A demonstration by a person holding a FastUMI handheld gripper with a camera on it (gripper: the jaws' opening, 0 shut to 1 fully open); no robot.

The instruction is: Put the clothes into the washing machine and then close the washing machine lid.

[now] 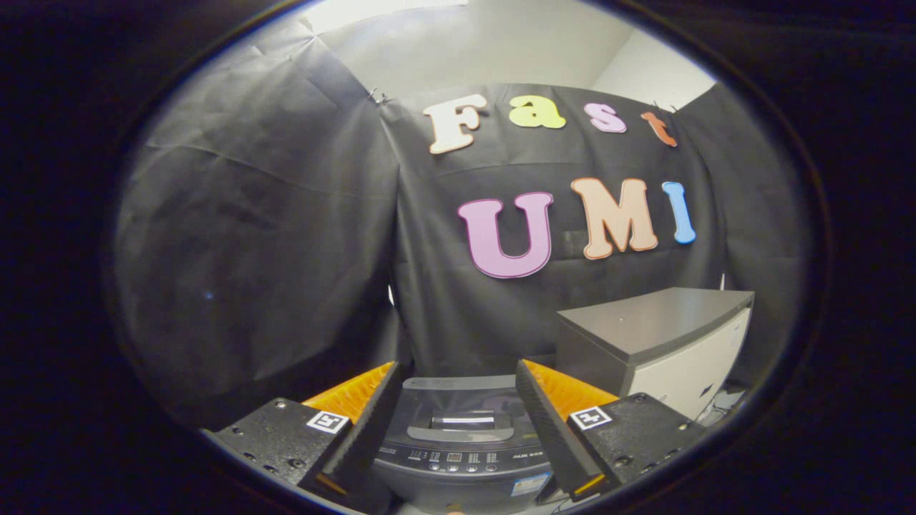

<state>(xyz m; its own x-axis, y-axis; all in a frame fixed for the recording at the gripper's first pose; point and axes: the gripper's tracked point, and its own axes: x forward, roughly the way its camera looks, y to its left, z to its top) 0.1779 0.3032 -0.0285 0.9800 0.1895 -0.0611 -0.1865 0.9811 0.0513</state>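
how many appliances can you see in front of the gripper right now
2. The washing machine, lid down, sits between and just beyond the open gripper's fingers. A grey-topped white cabinet-like appliance stands beyond the right finger, by the booth wall. Others may be hidden below.

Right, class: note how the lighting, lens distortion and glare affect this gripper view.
Gripper view: fisheye bends the cloth wall and the cabinet; light falls from above, dimmer toward the wall's lower part; a bright glare strip sits on the washer lid; the open hand-held gripper frames the washer, fingers close to the lens and slightly soft.

Black cloth wall [286, 236], grey-topped cabinet [665, 336]
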